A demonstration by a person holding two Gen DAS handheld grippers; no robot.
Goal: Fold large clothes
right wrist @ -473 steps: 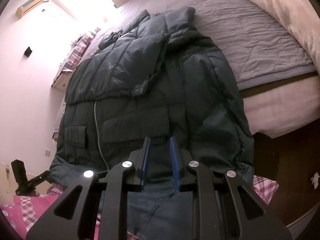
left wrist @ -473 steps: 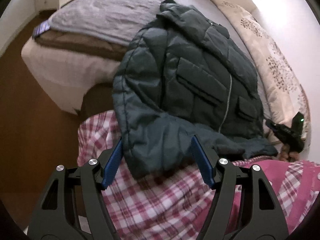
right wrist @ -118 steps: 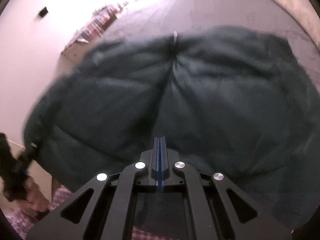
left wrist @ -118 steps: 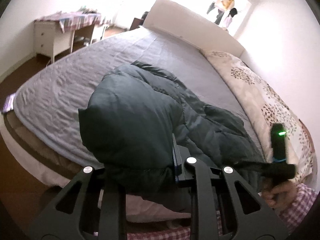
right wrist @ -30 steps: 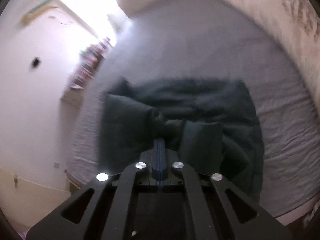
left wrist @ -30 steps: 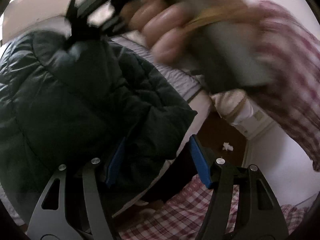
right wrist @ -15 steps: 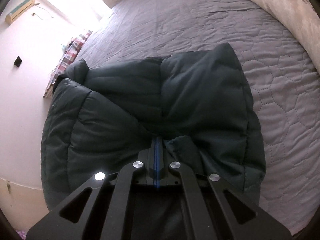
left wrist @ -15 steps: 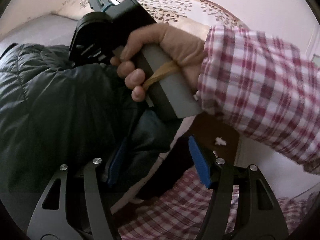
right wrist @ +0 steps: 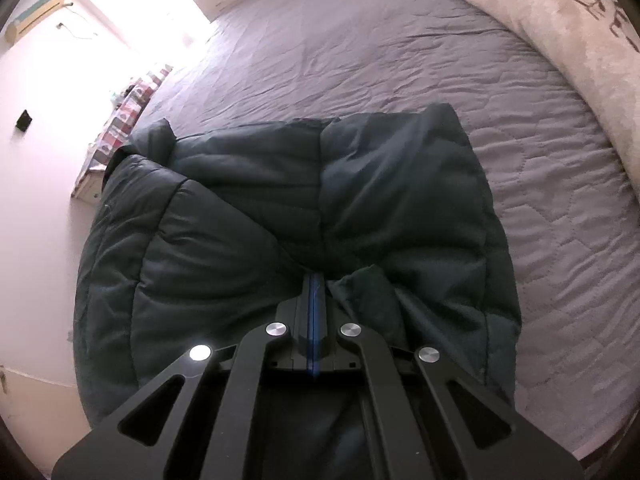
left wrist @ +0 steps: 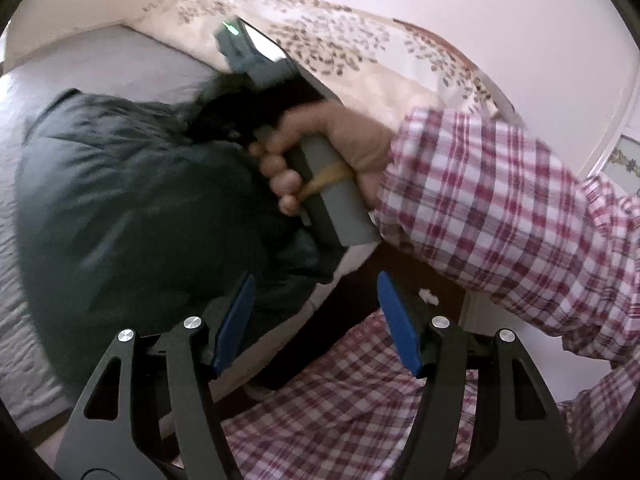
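Observation:
A dark green quilted puffer jacket [right wrist: 280, 216] lies folded in a bundle on the grey bedspread [right wrist: 400, 52]. My right gripper [right wrist: 314, 280] is shut and its tips press into a crease of the jacket; pinched cloth is hidden. In the left wrist view the jacket [left wrist: 132, 208] fills the left side. My left gripper [left wrist: 316, 300] is open and empty, above the jacket's near edge at the bed corner. The person's hand holds the right gripper's handle [left wrist: 336, 200] over the jacket.
A cream floral duvet [left wrist: 340, 40] lies along the bed's far side and also shows in the right wrist view [right wrist: 580, 32]. The person's red plaid sleeve [left wrist: 500, 208] crosses the right. A dresser [right wrist: 116, 128] stands by the wall. Brown floor [left wrist: 420, 276] shows beside the bed.
The right gripper has moved further over the jacket, away from the left camera, and stayed shut in the crease. The left gripper stayed open and shifted slightly.

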